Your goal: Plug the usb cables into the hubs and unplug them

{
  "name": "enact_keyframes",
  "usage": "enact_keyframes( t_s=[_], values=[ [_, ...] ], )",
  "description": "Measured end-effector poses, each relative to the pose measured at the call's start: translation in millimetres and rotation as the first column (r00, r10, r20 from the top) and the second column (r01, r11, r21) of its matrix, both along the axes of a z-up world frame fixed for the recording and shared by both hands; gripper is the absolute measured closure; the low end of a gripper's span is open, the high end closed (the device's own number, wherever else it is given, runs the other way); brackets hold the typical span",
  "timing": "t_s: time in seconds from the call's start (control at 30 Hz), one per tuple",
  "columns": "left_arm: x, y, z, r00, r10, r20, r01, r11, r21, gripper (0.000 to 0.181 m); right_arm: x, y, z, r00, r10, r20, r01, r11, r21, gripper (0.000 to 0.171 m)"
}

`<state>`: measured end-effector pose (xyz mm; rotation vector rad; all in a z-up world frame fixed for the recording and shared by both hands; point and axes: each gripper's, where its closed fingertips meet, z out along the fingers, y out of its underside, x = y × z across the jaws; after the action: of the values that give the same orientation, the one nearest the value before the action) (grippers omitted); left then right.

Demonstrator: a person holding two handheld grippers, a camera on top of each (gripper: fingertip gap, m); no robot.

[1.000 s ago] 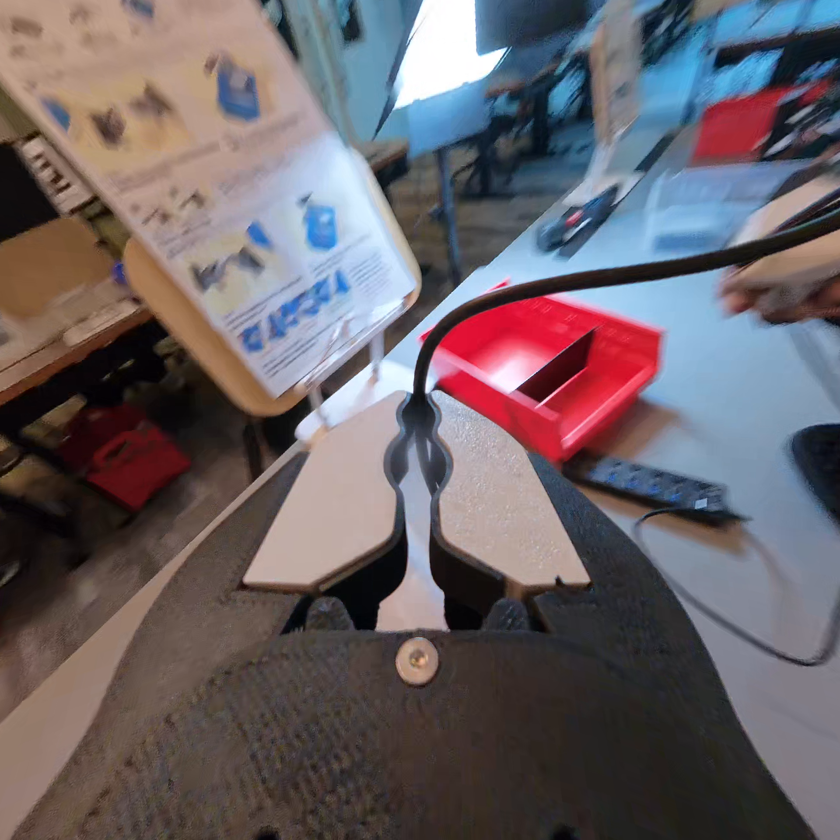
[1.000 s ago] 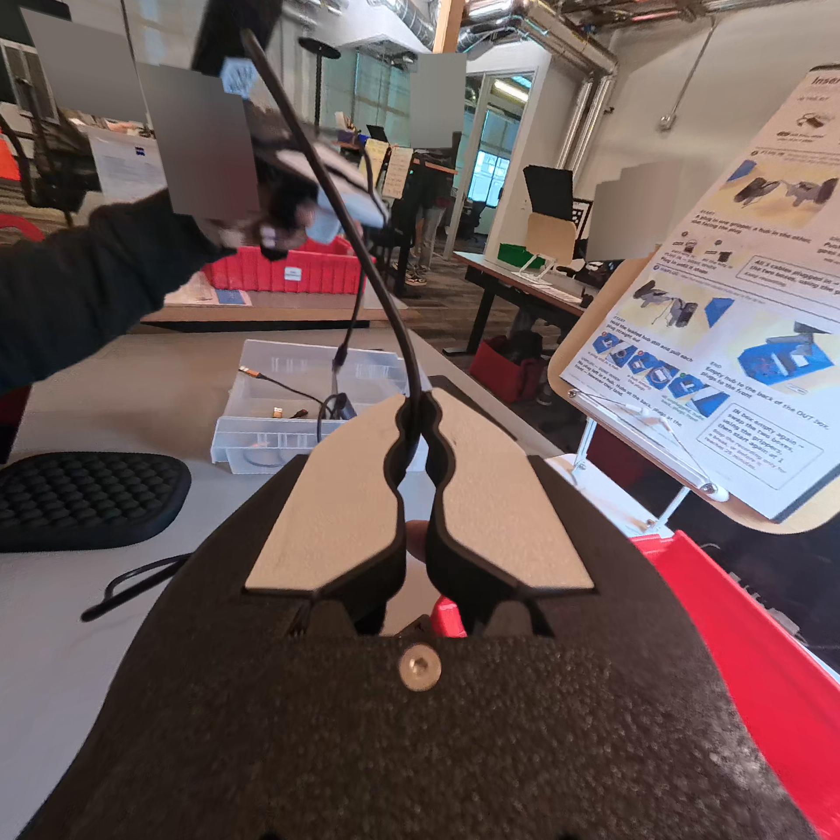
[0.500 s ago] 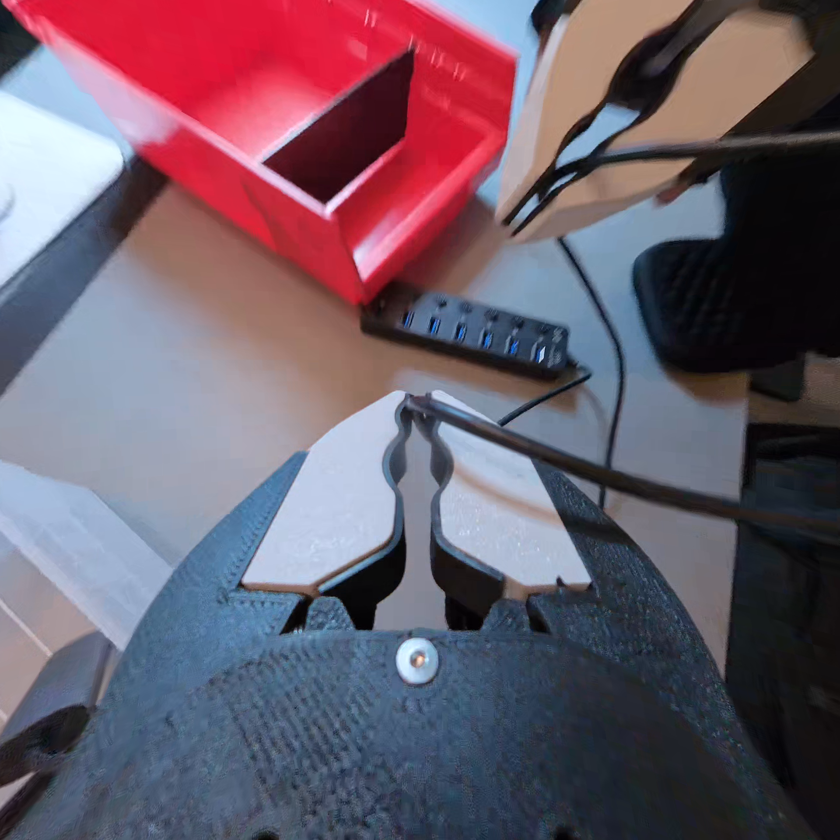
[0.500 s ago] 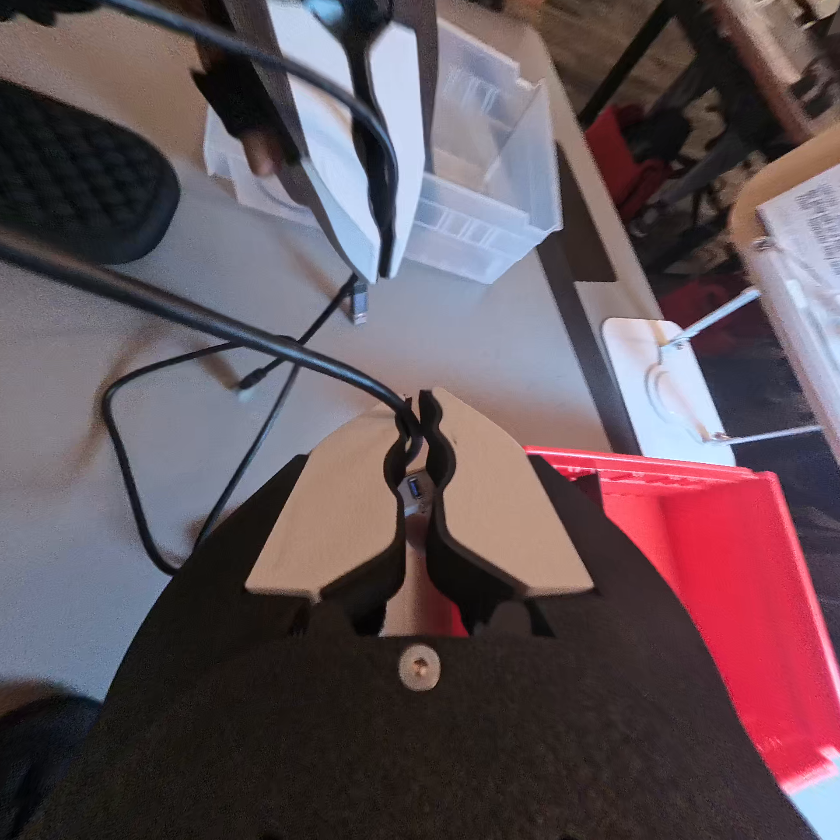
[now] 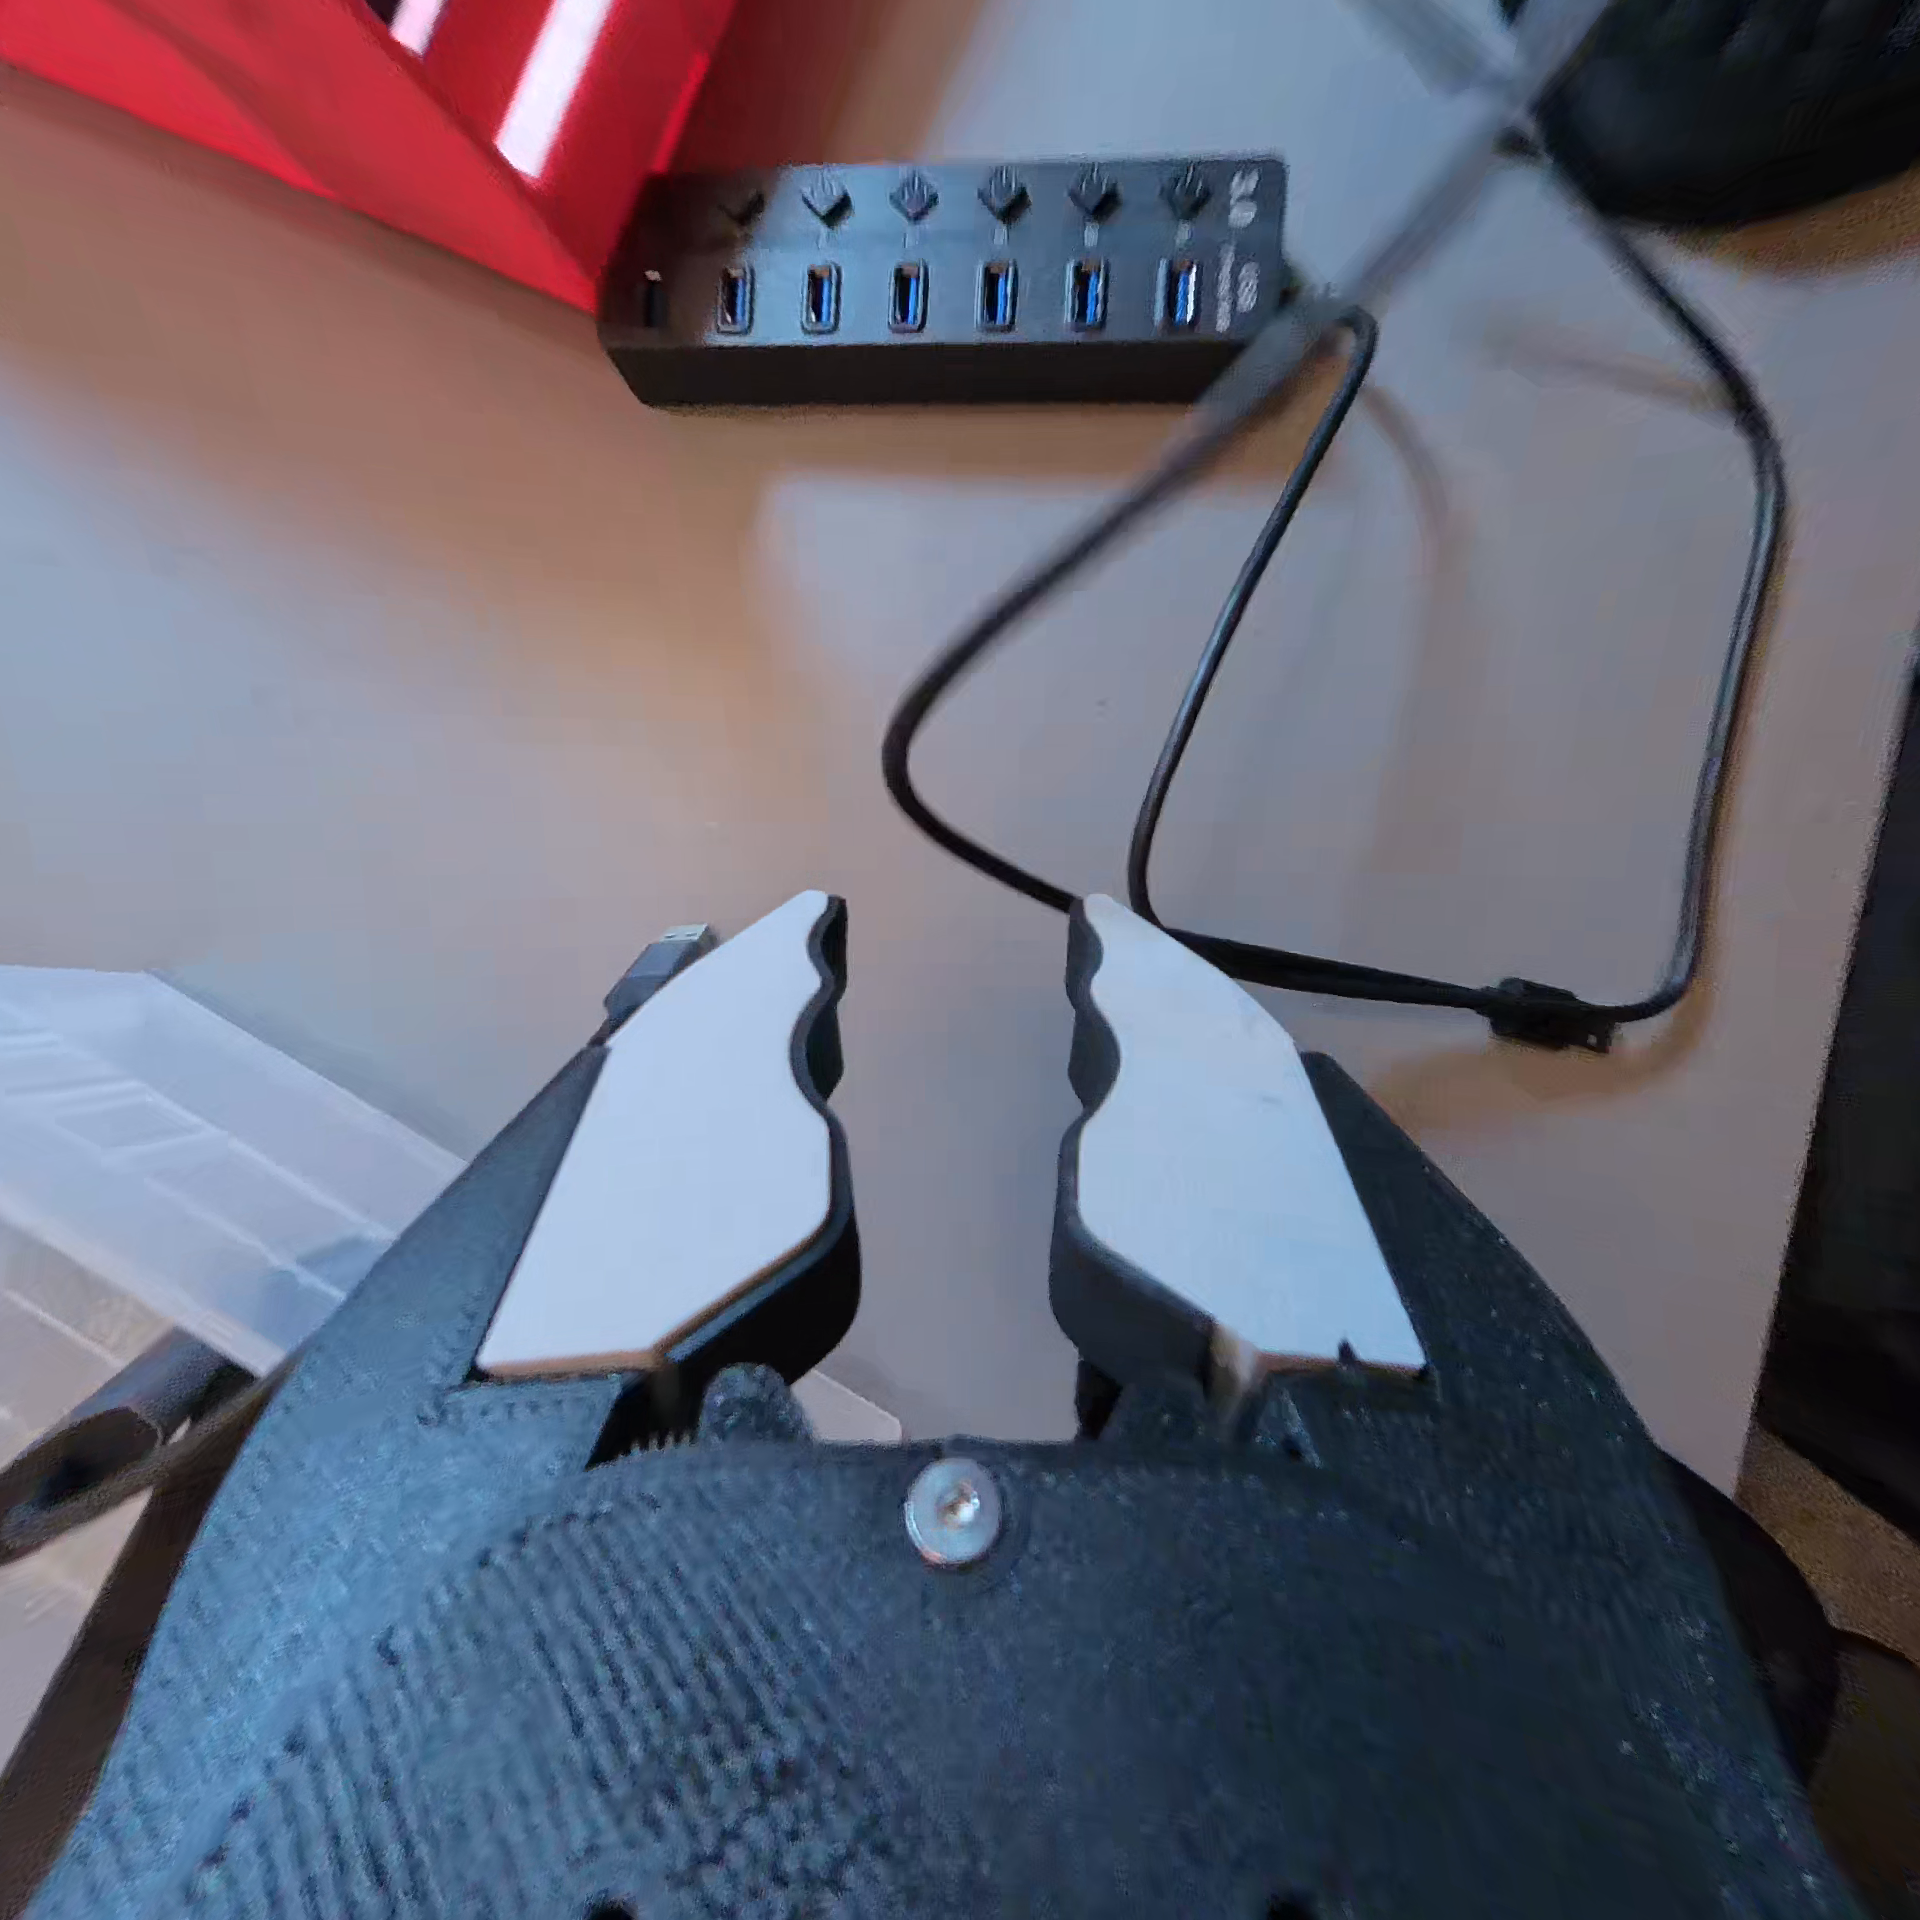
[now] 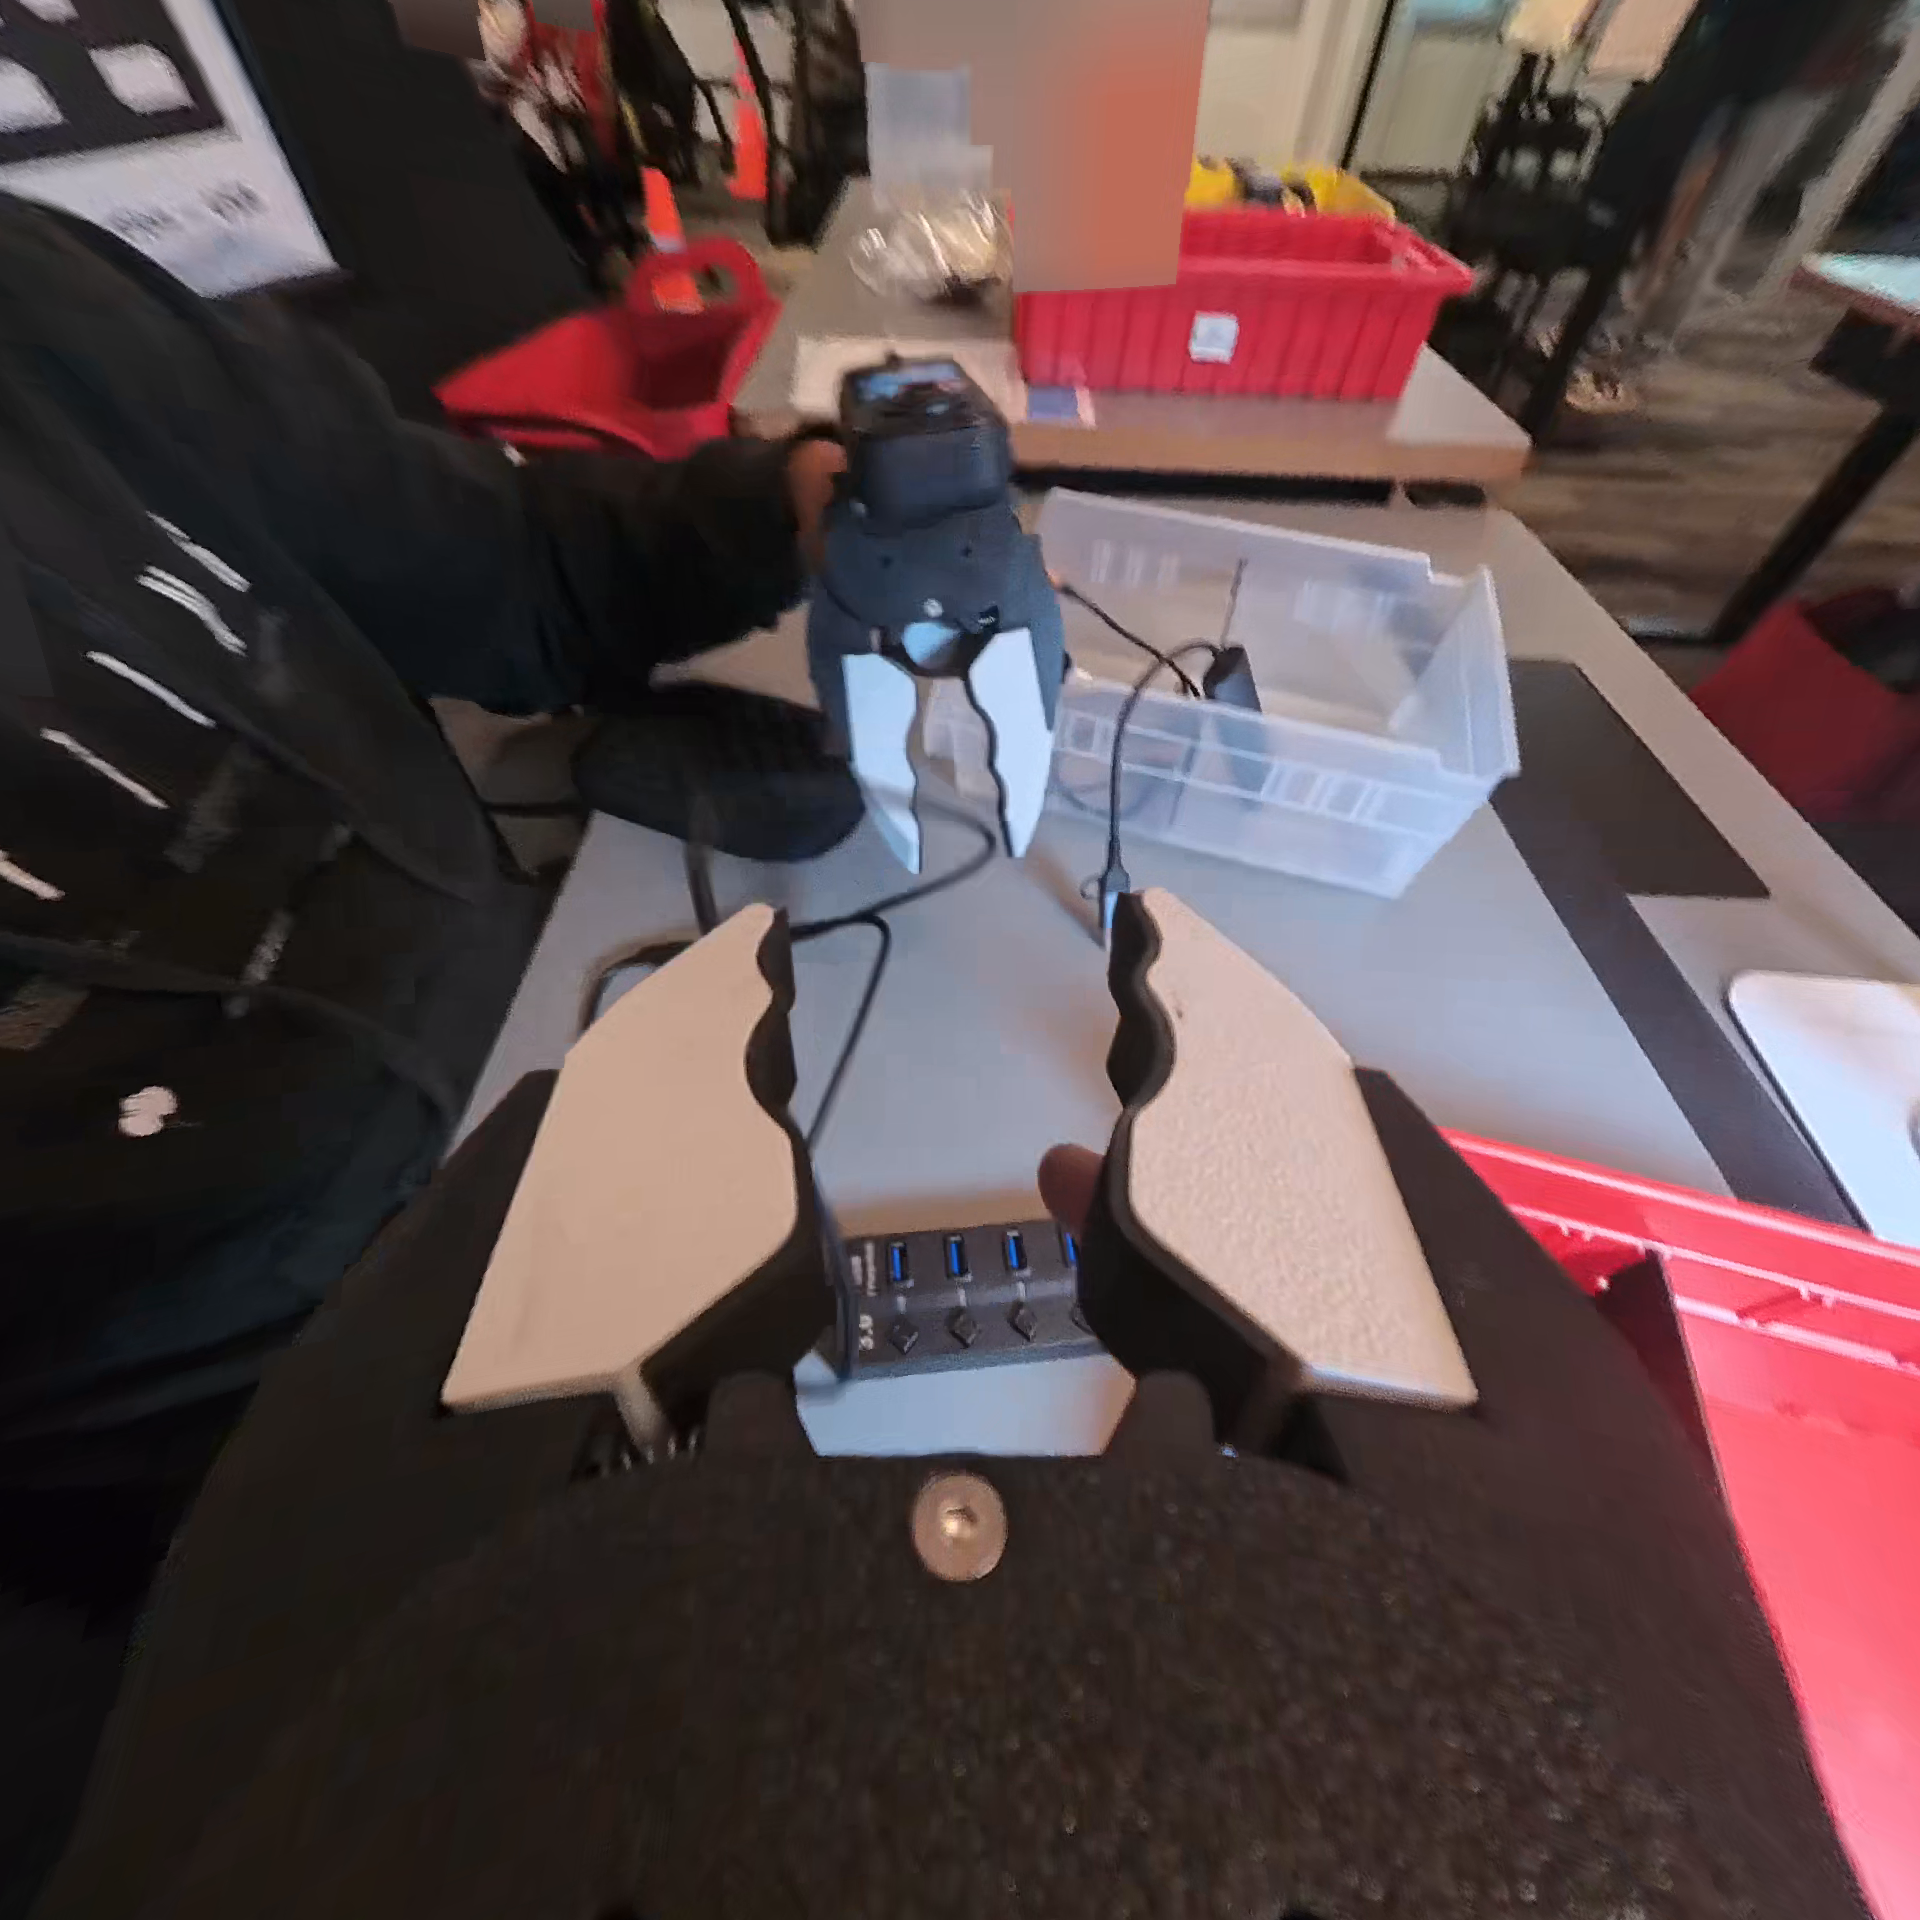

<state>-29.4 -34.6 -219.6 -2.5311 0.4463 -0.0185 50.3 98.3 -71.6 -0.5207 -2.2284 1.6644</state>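
Left wrist view looks down past the left hand-held gripper (image 5: 956, 914), whose jaws stand well apart with nothing between them, onto a black USB hub (image 5: 945, 291) lying flat on the pale worktop (image 5: 364, 644), one end just beside a red bin (image 5: 343, 94). All the blue ports that show are empty. A thin black cable (image 5: 1226, 644) loops loosely from the hub's right end across the worktop, and a metal USB plug (image 5: 675, 940) peeks out just past the left jaw's outer edge. In the right wrist view the right hand-held gripper (image 6: 945, 925) is also wide open and empty, hovering above the near end of the hub (image 6: 966, 1299), with a fingertip (image 6: 1070, 1184) showing by its right jaw. The hub looks light and rigid, likely to slide on the smooth worktop when a plug is pushed in, so it probably wants pinning across its narrow body, clear of the port row. The cable is limp and springy; it is best pinched on the stiff moulded body just behind the metal tip, since a hold on the cord would let the plug droop and twist. Open room lies in front of the ports, between the hub and a clear plastic bin (image 6: 1299, 707). The red bin crowds one end, a black padded rest (image 6: 717, 769) sits near the worktop's edge, and the loose loops could snag a jaw.
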Motion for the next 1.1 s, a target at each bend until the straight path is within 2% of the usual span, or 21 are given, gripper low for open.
enact_keyframes(
  t_s=[0.07, 0.13, 0.23, 0.3, 0.37, 0.5, 0.63, 0.7, 0.77, 0.83, 0.93, 1.0, 1.1],
  values=[
    [-2, -8, 15, 0.998, 0.004, 0.055, -0.007, 0.998, 0.063, 0.136, 2, 7, 15, 0.999, -0.016, -0.032, 0.014, 0.997, -0.078, 0.115],
    [-5, -14, 34, 0.996, 0.005, 0.095, -0.020, 0.988, 0.151, 0.136, -8, 16, 14, 0.996, -0.089, -0.020, 0.087, 0.993, -0.075, 0.121],
    [-26, -20, 59, 0.993, 0.084, 0.088, -0.104, 0.958, 0.267, 0.139, -33, 26, -8, 0.970, -0.241, 0.006, 0.241, 0.969, 0.048, 0.124],
    [-49, -26, 65, 0.985, 0.168, 0.031, -0.169, 0.940, 0.295, 0.140, -57, 42, -24, 0.911, -0.412, 0.003, 0.407, 0.900, 0.159, 0.132],
    [-78, -36, 61, 0.962, 0.255, -0.101, -0.220, 0.937, 0.269, 0.140, -70, 53, -43, 0.858, -0.513, -0.007, 0.492, 0.820, 0.291, 0.133],
    [-125, -50, 48, 0.904, 0.305, -0.300, -0.273, 0.951, 0.145, 0.140, -76, 40, -58, 0.866, -0.500, -0.017, 0.468, 0.798, 0.379, 0.133],
    [-131, -39, 28, 0.944, 0.166, -0.286, -0.165, 0.986, 0.029, 0.143, -81, 28, -68, 0.875, -0.483, -0.012, 0.443, 0.792, 0.420, 0.132],
    [-134, -36, 21, 0.933, 0.080, -0.352, -0.094, 0.995, -0.023, 0.152, -82, 26, -74, 0.879, -0.476, -0.007, 0.432, 0.791, 0.433, 0.132],
    [-138, -31, 27, 0.924, 0.068, -0.376, -0.091, 0.995, -0.044, 0.167, -82, 27, -77, 0.878, -0.479, -0.004, 0.432, 0.788, 0.439, 0.133],
    [-158, -25, 46, 0.895, 0.153, -0.418, -0.161, 0.987, 0.016, 0.176, -83, 31, -76, 0.873, -0.488, -0.007, 0.443, 0.787, 0.430, 0.134],
    [-198, -29, 67, 0.888, 0.346, -0.303, -0.337, 0.938, 0.086, 0.177, -85, 35, -69, 0.865, -0.502, -0.009, 0.466, 0.795, 0.388, 0.139],
    [-225, -42, 61, 0.867, 0.436, -0.240, -0.440, 0.897, 0.042, 0.177, -86, 37, -64, 0.859, -0.512, -0.017, 0.482, 0.796, 0.366, 0.141],
    [-263, -68, 43, 0.803, 0.507, -0.313, -0.541, 0.840, -0.026, 0.177, -86, 41, -60, 0.850, -0.526, -0.032, 0.502, 0.789, 0.354, 0.142]
  ],
)
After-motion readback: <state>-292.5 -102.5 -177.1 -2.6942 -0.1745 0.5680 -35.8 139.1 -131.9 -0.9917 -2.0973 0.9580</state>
